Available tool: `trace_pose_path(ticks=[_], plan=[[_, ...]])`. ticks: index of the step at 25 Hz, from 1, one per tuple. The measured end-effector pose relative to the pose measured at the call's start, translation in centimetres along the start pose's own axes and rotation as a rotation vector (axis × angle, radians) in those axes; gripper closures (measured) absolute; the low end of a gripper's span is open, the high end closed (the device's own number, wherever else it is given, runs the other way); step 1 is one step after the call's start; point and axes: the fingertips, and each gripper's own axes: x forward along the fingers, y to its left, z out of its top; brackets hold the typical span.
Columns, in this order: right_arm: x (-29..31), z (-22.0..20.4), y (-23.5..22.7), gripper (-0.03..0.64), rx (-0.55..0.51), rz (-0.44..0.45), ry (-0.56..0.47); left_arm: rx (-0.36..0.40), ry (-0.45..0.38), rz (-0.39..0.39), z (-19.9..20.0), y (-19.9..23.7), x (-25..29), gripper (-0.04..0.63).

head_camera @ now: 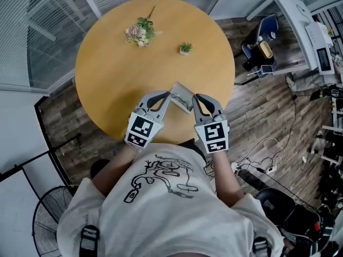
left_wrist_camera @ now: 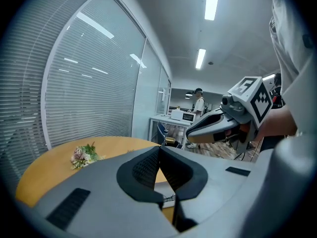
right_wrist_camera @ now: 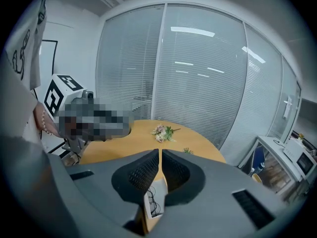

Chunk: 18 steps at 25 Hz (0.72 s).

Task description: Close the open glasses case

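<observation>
The open glasses case (head_camera: pixel 182 96), grey with a pale inside, lies on the round wooden table (head_camera: pixel 107 74) near its front edge. My left gripper (head_camera: pixel 168 95) hovers at the case's left side with its tips together and nothing held. My right gripper (head_camera: pixel 196 97) is at the case's right side. In the left gripper view the left gripper (left_wrist_camera: pixel 159 148) has its pads meeting, and a sliver of the case (left_wrist_camera: pixel 167 198) shows below. In the right gripper view the right gripper (right_wrist_camera: pixel 161 152) shows a thin slit between empty pads, and the case (right_wrist_camera: pixel 153 205) lies just beneath them.
A dried flower bunch (head_camera: pixel 141 32) and a tiny green plant (head_camera: pixel 185 48) sit on the far half of the table. Glass walls with blinds stand behind. A fan (head_camera: pixel 48 218) is on the floor at the left, and cables (head_camera: pixel 268 159) and a desk are at the right. A person (left_wrist_camera: pixel 198 100) stands far off.
</observation>
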Motion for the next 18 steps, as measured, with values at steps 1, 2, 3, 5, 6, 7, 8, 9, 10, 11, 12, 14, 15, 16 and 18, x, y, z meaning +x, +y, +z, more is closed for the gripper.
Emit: trace_pose_path(ticks=[1, 2, 3, 5, 6, 7, 8, 9, 10, 11, 12, 14, 15, 16, 18], plan=[[0.1, -0.4, -0.1, 0.588, 0.0, 0.004, 0.009, 0.0, 0.011, -0.002, -0.4, -0.1, 0.3, 0.575], [0.3, -0.8, -0.2, 0.588, 0.0, 0.008, 0.018, -0.001, 0.023, -0.004, -0.8, -0.2, 0.7, 0.575], [0.5, -1.2, -0.3, 0.586, 0.0, 0.011, 0.026, -0.004, 0.036, -0.007, -1.3, -0.2, 1.1, 0.575], [0.9, -1.8, -0.6, 0.585, 0.0, 0.017, 0.043, -0.011, 0.059, -0.011, -2.2, -0.2, 1.7, 0.575], [1.1, -2.1, -0.6, 0.584, 0.001, 0.02, 0.05, -0.012, 0.069, -0.012, -2.6, -0.1, 1.9, 0.575], [1.4, -2.4, -0.6, 0.584, 0.002, 0.023, 0.058, -0.012, 0.079, -0.014, -3.0, -0.1, 2.1, 0.575], [1.6, -2.7, -0.7, 0.584, 0.002, 0.025, 0.066, -0.01, 0.089, -0.017, -3.4, -0.1, 2.3, 0.575], [1.8, -3.1, -0.7, 0.584, 0.002, 0.028, 0.074, -0.01, 0.097, -0.018, -3.8, -0.1, 2.4, 0.575], [2.0, -3.4, -0.8, 0.583, 0.001, 0.031, 0.082, -0.009, 0.105, -0.02, -4.1, -0.1, 2.6, 0.575], [2.2, -3.8, -0.7, 0.583, -0.001, 0.034, 0.09, -0.01, 0.112, -0.02, -4.5, 0.0, 2.7, 0.575], [2.4, -4.1, -0.7, 0.583, -0.004, 0.036, 0.097, -0.011, 0.118, -0.02, -4.9, 0.0, 2.8, 0.575], [2.7, -4.8, -0.6, 0.582, -0.008, 0.041, 0.11, -0.013, 0.131, -0.02, -5.7, 0.0, 3.0, 0.575], [2.8, -5.1, -0.7, 0.581, -0.01, 0.043, 0.117, -0.014, 0.138, -0.021, -6.0, 0.0, 3.2, 0.575], [3.0, -5.4, -0.8, 0.581, -0.013, 0.044, 0.123, -0.015, 0.145, -0.022, -6.3, 0.0, 3.4, 0.575], [3.3, -6.0, -0.9, 0.581, -0.019, 0.046, 0.137, -0.02, 0.159, -0.027, -7.0, 0.0, 3.7, 0.575]])
